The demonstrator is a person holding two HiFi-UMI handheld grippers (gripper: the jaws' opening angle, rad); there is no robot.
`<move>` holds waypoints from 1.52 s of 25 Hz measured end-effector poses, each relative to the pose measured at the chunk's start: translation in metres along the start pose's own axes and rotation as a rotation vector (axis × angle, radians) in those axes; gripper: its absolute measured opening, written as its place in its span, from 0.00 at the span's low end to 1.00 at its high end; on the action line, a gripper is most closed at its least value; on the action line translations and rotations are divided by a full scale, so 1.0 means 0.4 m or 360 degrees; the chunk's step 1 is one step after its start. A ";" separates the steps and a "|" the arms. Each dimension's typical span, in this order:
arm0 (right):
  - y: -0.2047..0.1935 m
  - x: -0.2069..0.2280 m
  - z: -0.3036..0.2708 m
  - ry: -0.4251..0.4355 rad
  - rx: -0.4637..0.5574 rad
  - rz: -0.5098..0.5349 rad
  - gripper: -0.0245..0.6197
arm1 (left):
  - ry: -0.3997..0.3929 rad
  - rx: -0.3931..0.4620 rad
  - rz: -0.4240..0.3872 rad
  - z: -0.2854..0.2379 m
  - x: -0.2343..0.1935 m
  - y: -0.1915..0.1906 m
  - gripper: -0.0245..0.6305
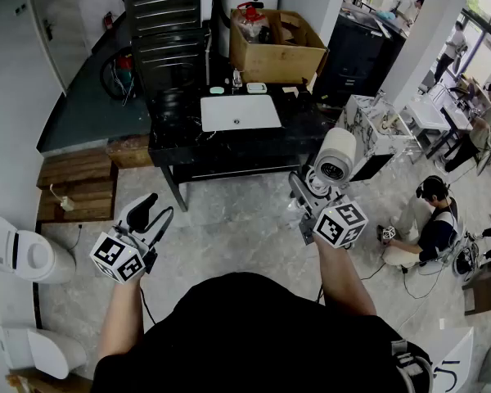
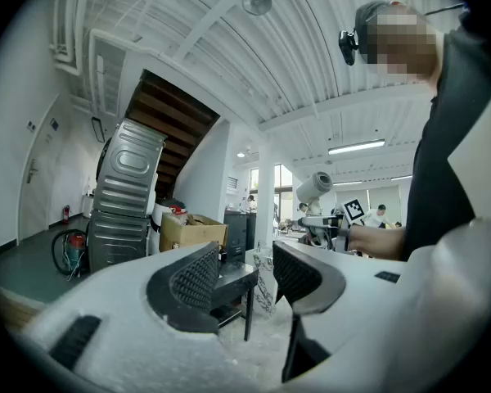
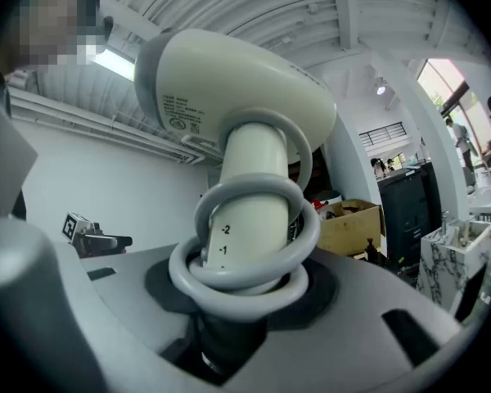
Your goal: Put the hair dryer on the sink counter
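2 grippers hover above the pale marble floor (image 1: 229,219). The left gripper (image 1: 157,211) gapes wide and empty, while the right gripper (image 1: 307,185) clamps the hair dryer (image 1: 331,158). The black sink counter (image 1: 172,142) stands ahead of both.

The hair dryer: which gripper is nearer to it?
Right. The right gripper holds the hair dryer by its handle; the left gripper stands open, apart from it.

Bright, even indoor light; strong fisheye distortion, dark vignetted corners.
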State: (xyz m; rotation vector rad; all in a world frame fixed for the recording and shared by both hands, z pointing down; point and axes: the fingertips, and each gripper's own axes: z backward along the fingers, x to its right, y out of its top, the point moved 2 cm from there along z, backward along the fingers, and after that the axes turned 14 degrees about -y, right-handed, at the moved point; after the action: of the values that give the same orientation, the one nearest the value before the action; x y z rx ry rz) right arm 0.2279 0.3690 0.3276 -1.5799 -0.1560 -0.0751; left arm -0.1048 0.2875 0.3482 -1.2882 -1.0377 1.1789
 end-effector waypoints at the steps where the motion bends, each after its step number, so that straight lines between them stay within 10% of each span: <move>1: 0.002 0.004 0.001 0.0002 -0.0001 0.0003 0.32 | 0.0001 -0.0005 -0.0003 -0.005 0.003 0.000 0.37; 38: -0.011 0.177 -0.061 0.0159 -0.0012 -0.0098 0.32 | 0.0140 -0.0062 0.0005 -0.160 0.052 -0.013 0.36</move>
State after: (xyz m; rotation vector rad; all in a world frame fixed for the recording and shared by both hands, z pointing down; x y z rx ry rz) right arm 0.2986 0.3482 0.3429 -1.5756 -0.1262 -0.2026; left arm -0.0384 0.2997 0.3492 -1.3607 -0.9988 1.0992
